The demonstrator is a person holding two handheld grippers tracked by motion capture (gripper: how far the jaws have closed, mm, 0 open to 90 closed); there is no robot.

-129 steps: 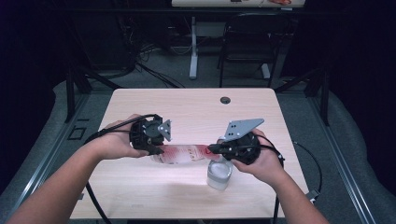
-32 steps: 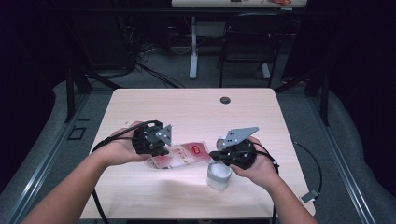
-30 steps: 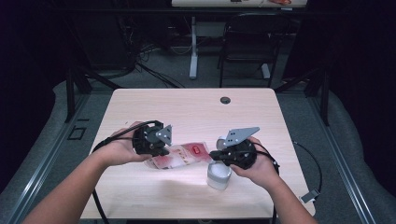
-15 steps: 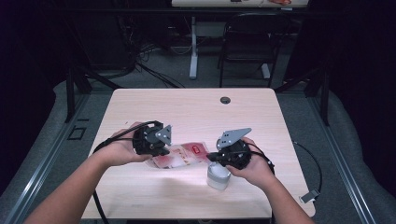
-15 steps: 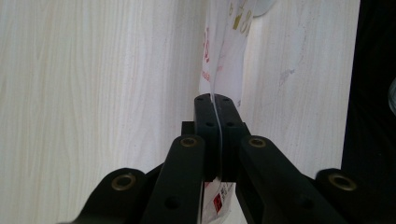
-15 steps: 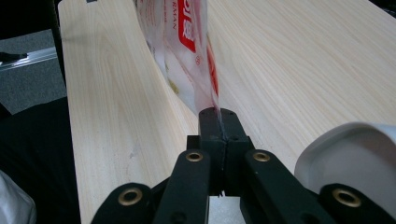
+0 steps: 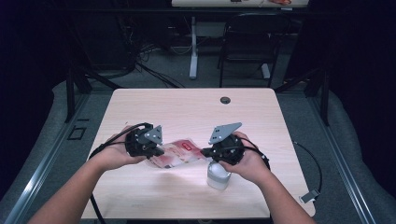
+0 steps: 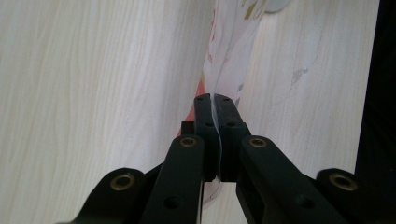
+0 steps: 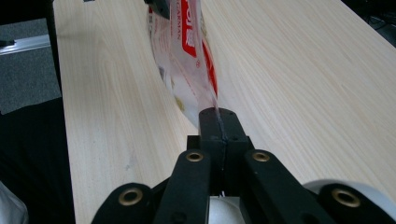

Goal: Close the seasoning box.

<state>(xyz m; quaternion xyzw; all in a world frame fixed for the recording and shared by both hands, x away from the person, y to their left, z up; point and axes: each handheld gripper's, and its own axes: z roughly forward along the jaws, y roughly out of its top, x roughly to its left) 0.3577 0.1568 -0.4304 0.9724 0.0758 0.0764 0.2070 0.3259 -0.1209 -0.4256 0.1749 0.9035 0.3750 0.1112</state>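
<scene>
Since both grippers clamp opposite ends, the bag's span decides the next move.
Left gripper: jaws together on one edge of the plastic bag.
Right gripper: clamped on the other edge.
Axis: bag runs gripper to gripper, above the table.
Look: clear film, red print.
Nearby: white container beneath the right hand.

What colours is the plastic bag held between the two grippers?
The plastic bag is clear with red and white print, best in the right gripper view.
</scene>
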